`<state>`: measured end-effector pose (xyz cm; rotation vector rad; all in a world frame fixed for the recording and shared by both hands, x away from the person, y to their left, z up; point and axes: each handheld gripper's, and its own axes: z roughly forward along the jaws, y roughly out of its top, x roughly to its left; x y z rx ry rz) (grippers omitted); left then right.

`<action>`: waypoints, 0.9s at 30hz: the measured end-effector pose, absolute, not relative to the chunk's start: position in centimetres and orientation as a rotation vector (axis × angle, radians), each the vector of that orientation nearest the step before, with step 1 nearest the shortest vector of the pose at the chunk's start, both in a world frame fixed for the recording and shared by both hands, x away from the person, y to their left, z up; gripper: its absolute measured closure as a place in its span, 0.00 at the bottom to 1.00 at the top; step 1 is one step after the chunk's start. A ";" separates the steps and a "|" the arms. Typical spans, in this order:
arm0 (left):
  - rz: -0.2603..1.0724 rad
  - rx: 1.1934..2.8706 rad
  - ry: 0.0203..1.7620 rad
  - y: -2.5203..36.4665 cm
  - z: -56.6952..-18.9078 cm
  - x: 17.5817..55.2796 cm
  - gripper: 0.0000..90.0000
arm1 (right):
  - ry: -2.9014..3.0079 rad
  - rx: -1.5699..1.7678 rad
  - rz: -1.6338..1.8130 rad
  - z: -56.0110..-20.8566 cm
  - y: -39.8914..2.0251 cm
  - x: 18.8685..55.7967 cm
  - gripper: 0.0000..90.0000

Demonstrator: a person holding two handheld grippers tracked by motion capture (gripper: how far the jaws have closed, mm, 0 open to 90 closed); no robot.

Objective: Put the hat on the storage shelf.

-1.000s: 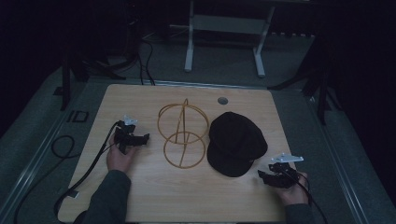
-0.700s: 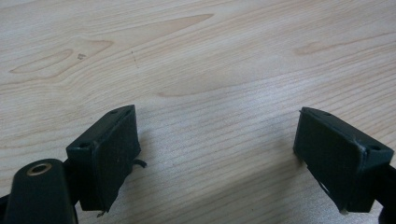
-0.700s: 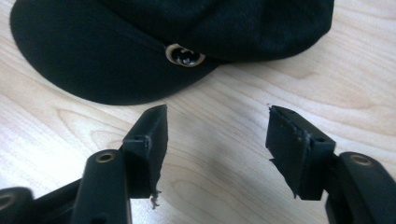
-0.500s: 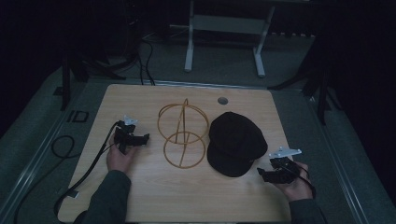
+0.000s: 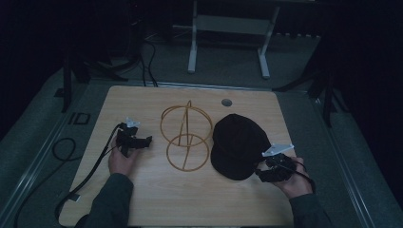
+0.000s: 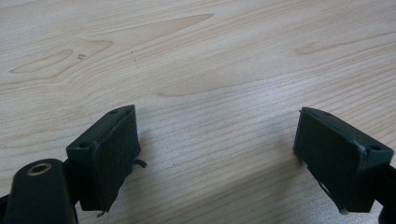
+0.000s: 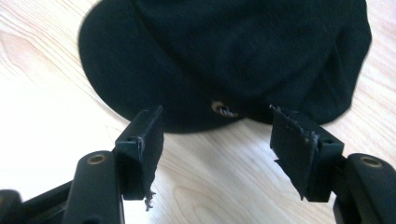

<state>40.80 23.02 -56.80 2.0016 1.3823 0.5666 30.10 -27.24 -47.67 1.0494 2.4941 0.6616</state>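
A black cap (image 5: 240, 142) lies on the right half of the wooden table (image 5: 142, 190), its brim toward the person. In the right gripper view the cap (image 7: 224, 51) sits just beyond the jaws, with a small metal emblem (image 7: 223, 109) near its edge. My right gripper (image 5: 262, 170) is open at the cap's near right edge, nothing between its fingers (image 7: 144, 140). A gold wire stand (image 5: 186, 135) made of rings stands mid-table. My left gripper (image 5: 145, 140) is open to the left of the stand, low over bare wood, its pads (image 6: 112, 154) wide apart.
A small round grommet (image 5: 226, 102) is set in the table near its far edge. Black cables (image 5: 95, 166) trail from the left gripper off the table's left side. A white metal frame (image 5: 228, 33) stands on the floor beyond the table.
My right gripper has shifted slightly up and right along the cap's near edge. The left gripper has stayed in place.
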 end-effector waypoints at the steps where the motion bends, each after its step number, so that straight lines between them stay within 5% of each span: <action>1: 0.567 2.002 1.383 23.0 -56.8 40.8 0.15 | 2.497 1.040 0.661 -47.5 -27.0 30.2 0.39; 27: 0.567 2.002 1.382 23.0 -56.8 40.8 0.15 | 2.594 0.829 0.613 -45.6 -20.2 33.9 0.37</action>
